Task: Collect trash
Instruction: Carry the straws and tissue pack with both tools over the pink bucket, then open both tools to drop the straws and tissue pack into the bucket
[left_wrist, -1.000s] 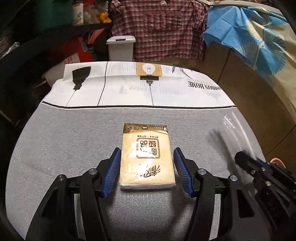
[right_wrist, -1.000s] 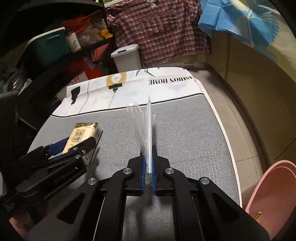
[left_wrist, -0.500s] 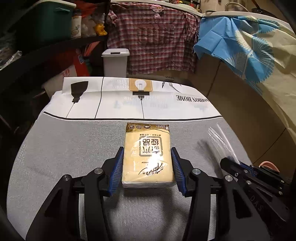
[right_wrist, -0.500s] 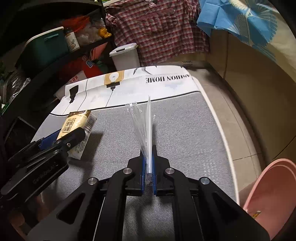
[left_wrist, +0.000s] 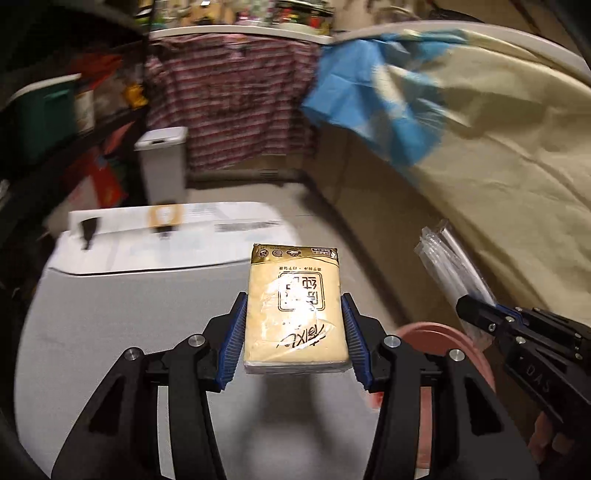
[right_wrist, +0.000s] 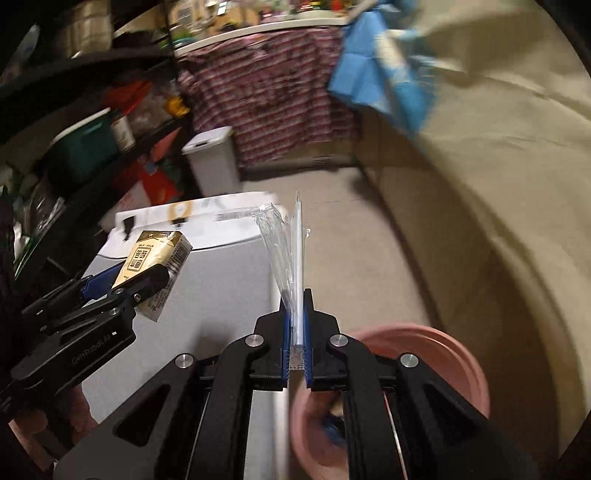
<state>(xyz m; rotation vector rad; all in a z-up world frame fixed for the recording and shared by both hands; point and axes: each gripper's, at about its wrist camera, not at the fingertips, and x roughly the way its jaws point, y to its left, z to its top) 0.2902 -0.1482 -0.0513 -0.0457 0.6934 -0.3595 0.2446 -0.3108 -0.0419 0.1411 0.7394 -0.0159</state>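
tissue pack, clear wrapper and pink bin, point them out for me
tissue pack (left_wrist: 295, 306), left wrist view, middle of its printed top face
clear wrapper (right_wrist: 284, 251), right wrist view, crinkled film above the gripper
pink bin (right_wrist: 443, 354), right wrist view, far rim

Yellow tissue pack (left_wrist: 295, 306) clamped between left tongs (left_wrist: 295, 332), above grey table (left_wrist: 122, 306) edge.

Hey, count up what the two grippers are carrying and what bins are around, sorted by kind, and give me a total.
Tissue packs: 1, the tissue pack clamped in the left gripper
Clear plastic wrappers: 1, the clear wrapper pinched in the right gripper
Pink basins: 1, the pink basin on the floor
White lidded bins: 1, the white bin at the back
Total: 4
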